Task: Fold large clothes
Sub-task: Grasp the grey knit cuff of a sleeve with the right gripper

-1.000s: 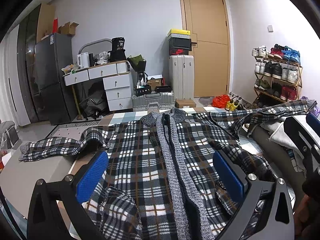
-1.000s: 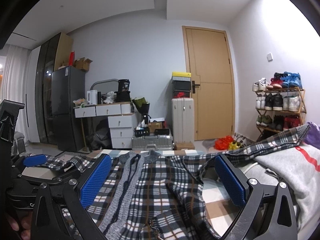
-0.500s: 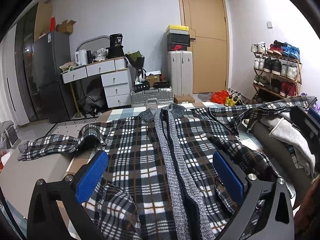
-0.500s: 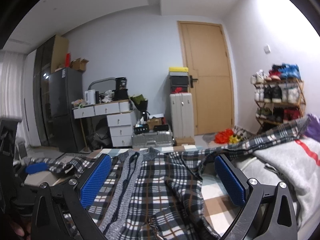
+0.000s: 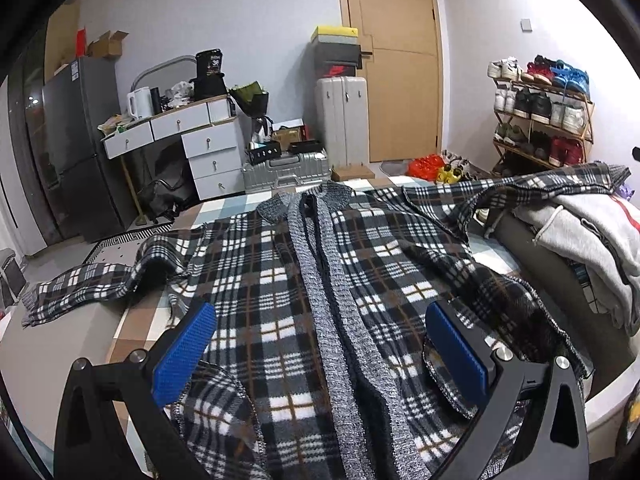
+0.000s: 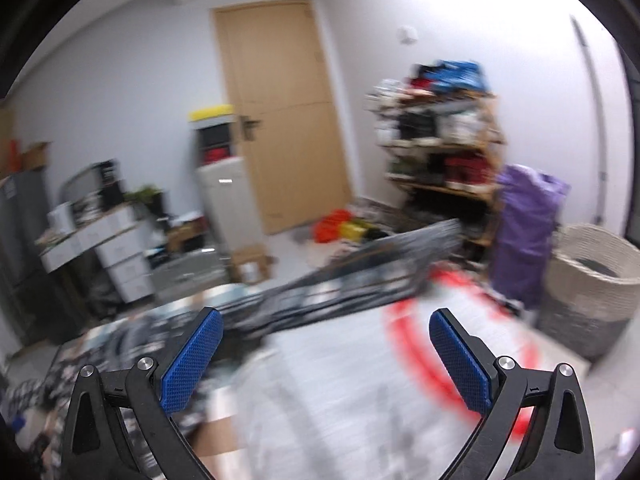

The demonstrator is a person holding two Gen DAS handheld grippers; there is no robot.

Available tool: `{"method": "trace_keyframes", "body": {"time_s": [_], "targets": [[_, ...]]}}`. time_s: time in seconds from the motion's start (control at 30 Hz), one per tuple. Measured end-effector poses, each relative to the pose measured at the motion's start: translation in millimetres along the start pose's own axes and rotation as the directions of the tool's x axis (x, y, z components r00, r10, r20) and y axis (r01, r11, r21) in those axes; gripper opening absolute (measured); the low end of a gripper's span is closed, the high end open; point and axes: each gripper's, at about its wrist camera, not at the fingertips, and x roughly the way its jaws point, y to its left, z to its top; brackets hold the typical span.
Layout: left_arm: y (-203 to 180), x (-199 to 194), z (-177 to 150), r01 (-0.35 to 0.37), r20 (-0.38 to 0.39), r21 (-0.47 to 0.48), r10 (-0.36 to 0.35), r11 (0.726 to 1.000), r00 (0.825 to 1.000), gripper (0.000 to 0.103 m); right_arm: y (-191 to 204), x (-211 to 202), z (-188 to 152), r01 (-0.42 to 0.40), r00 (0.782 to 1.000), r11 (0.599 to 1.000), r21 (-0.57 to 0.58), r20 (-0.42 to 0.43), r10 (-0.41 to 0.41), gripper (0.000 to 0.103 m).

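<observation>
the black-and-white checked fleece jacket is being left spread flat; the left gripper and right gripper are being held wide apart, empty.

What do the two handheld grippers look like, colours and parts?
Both match: the left gripper and right gripper have black, triangular-cutout frames with silver screws, each carrying two flat fingers faced with textured blue pads. No cables or sleeves show.

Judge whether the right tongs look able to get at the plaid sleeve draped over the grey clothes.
Probably yes: the right tongs are open, and nothing stands between them and the sleeve, though the view is blurred.
</observation>
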Motion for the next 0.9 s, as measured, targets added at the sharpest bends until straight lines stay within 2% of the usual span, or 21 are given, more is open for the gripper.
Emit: {"method": "trace_keyframes", "body": {"time_s": [0.13,0.2,0.27,0.37,0.4,0.47,0.5,0.53,0.57,0.6,0.63,0.8,0.9], "targets": [[-5,6,-2,-0.002,-0.020,0.020,0.002,1.000,1.000,0.102,-34,33,24,0.040,0.996,0.998,0.058,-0.086,-0.035,0.103],[-6,10,-4,-0.003,-0.035,0.032,0.004,0.999,0.999,0.102,-49,54,30,0.047,0.990,0.989,0.142,-0.137,-0.027,0.103],[-6,12,-5,-0.004,-0.045,0.037,0.005,0.999,0.999,0.102,-64,77,34,0.033,0.982,0.968,0.248,-0.188,0.014,0.103],[-6,13,-6,-0.011,-0.054,0.050,0.013,0.999,0.998,0.102,-72,102,43,0.044,0.973,0.952,0.304,-0.230,0.028,0.100],[-5,14,-6,-0.014,-0.056,0.053,0.017,0.998,0.998,0.102,-74,109,46,0.052,0.972,0.947,0.318,-0.236,0.026,0.094],[-3,16,-6,-0.015,-0.064,0.053,0.019,0.998,0.998,0.102,-75,122,50,0.069,0.968,0.939,0.338,-0.251,0.019,0.070],[-1,17,-5,-0.013,-0.069,0.049,0.017,0.999,0.998,0.102,-76,128,51,0.080,0.964,0.936,0.343,-0.265,0.014,0.066],[0,18,-5,-0.012,-0.072,0.047,0.015,0.999,0.997,0.102,-74,136,52,0.088,0.955,0.935,0.343,-0.295,0.019,0.053],[1,19,-4,-0.011,-0.077,0.044,0.014,0.999,0.997,0.102,-74,142,53,0.088,0.951,0.936,0.341,-0.309,0.024,0.032],[3,20,-4,-0.009,-0.081,0.041,0.013,0.999,0.997,0.102,-71,147,55,0.095,0.947,0.939,0.331,-0.322,0.017,0.022],[3,20,-4,-0.009,-0.081,0.041,0.012,0.999,0.997,0.102,-68,150,58,0.113,0.944,0.943,0.313,-0.331,-0.003,0.006],[9,19,-5,-0.011,-0.080,0.045,0.015,0.999,0.997,0.102,-57,145,83,0.165,0.956,0.951,0.261,-0.279,-0.090,0.006],[14,18,-4,-0.012,-0.077,0.035,0.015,0.999,0.997,0.102,-36,143,117,0.208,0.954,0.955,0.211,-0.258,-0.151,0.006]]}}
